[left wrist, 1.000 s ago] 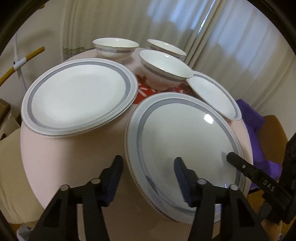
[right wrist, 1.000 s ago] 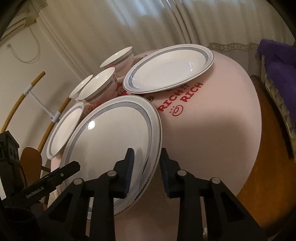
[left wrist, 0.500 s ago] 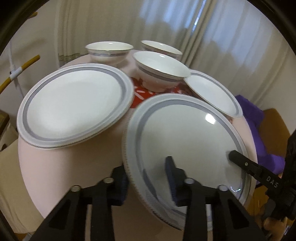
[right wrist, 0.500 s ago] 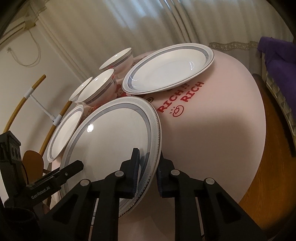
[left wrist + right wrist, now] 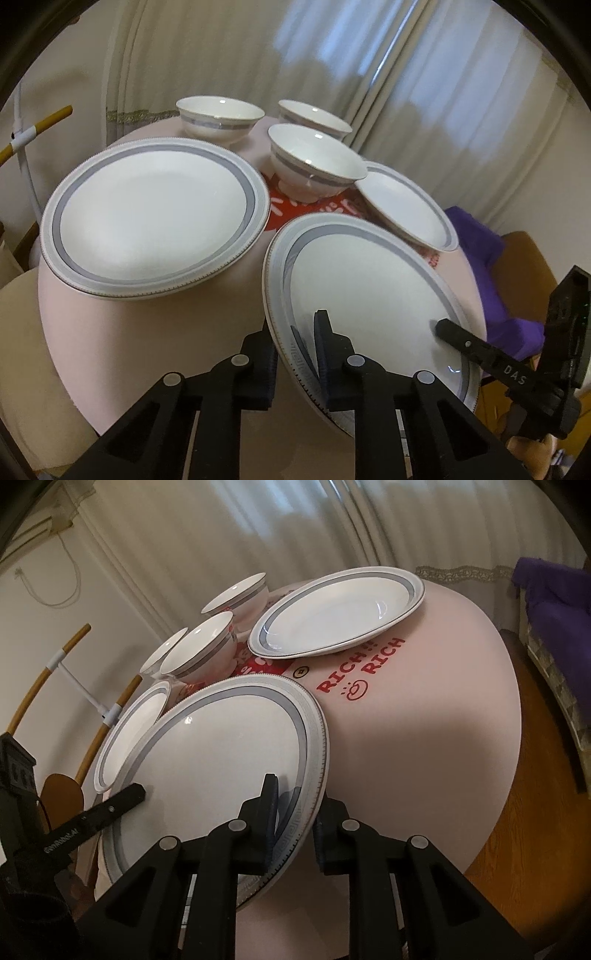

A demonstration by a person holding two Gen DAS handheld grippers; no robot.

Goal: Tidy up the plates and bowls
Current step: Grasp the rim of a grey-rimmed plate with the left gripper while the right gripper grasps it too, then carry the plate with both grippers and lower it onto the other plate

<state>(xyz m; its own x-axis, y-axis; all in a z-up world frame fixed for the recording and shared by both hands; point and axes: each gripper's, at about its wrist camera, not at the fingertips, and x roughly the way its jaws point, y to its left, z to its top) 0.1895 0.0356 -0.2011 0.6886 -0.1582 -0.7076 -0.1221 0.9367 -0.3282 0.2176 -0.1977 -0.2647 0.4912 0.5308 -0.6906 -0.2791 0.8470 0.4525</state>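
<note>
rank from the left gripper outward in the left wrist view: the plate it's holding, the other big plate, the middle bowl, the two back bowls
1. The held plate, clamped at its rim by the left gripper.
2. The other big plate, on the table to the left.
3. The middle bowl, behind the held plate.
4. The back-left bowl and back-right bowl at the far edge: too close to call.

A round pink tabletop carries red "RICH!! RICH" lettering and a red printed patch. Pleated cream curtains hang behind. A purple cloth lies at one side. Wooden poles with white joints stand near the wall.
</note>
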